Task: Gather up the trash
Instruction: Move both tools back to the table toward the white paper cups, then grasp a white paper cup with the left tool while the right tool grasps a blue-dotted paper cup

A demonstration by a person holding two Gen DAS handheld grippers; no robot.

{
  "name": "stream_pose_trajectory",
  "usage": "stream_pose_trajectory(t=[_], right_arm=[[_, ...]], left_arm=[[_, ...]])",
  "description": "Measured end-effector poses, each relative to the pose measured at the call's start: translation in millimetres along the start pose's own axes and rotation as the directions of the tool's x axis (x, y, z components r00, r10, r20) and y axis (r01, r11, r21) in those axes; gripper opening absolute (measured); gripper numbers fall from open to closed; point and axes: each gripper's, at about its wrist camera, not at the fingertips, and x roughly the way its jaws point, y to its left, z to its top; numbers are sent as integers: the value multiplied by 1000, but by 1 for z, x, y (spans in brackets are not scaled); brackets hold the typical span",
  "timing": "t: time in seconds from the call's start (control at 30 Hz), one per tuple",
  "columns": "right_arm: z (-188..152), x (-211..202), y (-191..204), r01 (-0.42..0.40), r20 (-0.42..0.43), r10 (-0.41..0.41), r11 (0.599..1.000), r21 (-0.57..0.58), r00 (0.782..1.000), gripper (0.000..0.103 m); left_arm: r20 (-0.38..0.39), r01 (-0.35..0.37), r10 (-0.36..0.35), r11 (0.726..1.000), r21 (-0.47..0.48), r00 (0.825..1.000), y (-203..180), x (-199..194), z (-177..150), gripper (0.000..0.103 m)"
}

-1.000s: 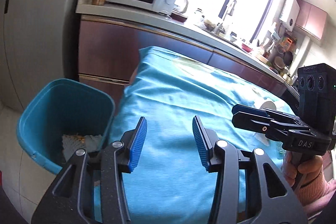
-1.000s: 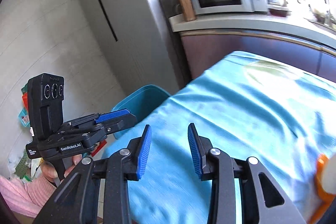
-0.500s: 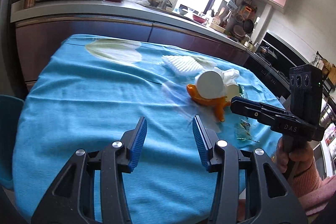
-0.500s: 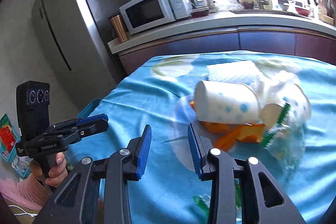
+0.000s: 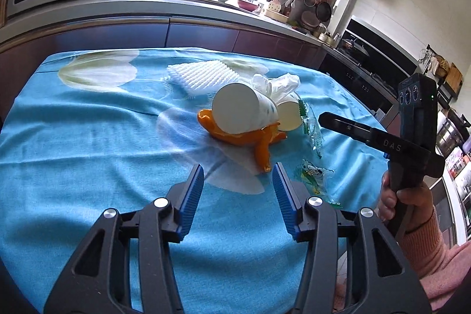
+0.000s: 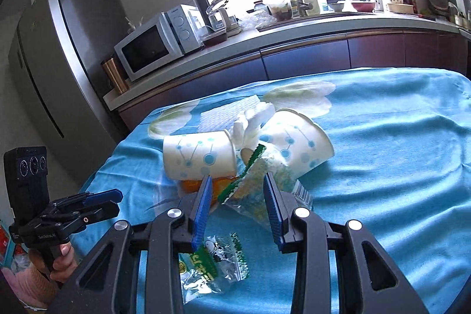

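Observation:
A heap of trash lies on the blue tablecloth (image 5: 88, 143): two dotted paper cups (image 6: 200, 156) (image 6: 297, 143) on their sides, orange peel (image 5: 259, 143), a white foam net (image 5: 203, 75), crumpled white tissue (image 5: 276, 84) and clear green-edged wrappers (image 6: 215, 261) (image 6: 253, 184). My left gripper (image 5: 238, 184) is open and empty, just short of the peel. My right gripper (image 6: 237, 199) is open, its fingers either side of the standing wrapper, above the flat one. Each gripper shows in the other's view (image 5: 368, 134) (image 6: 88, 205).
A kitchen counter (image 6: 294, 40) with a microwave (image 6: 156, 46), sink tap and dishes runs behind the table. A grey fridge (image 6: 59, 64) stands at the left. The table edge drops off near the left gripper in the right wrist view.
Both grippers swung from the teal bin at the table's left end toward the trash heap and closed in on it. Both stayed open and empty.

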Motion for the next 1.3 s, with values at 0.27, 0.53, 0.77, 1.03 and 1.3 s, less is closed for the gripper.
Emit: stream_pose_trajectory(t=[0.27,0.53,0.77,1.03,1.3], right_arm=[[17,8,-31,6,13,-7,1000,30,1000,36],[44,36,-81,-16,-21,18,995,97,1000,44],[51,60,-98,-103,-81,116,984,148,990,48],[46,56,-87,-177,-102,189,977,117,977,47],[36,39,-70,-274,-102,282,958,88,954,33]], left_arm=[[-10,-15,16,999,34,1000,-17,30,28,48],[-44,-25,25,1000,-5,999,-17,60,50,44],[-63,-5,3,999,-32,998,-15,72,57,34],[-78,39,-46,995,-97,996,-2,73,53,18],[-60,30,-36,994,-103,998,6,64,53,15]])
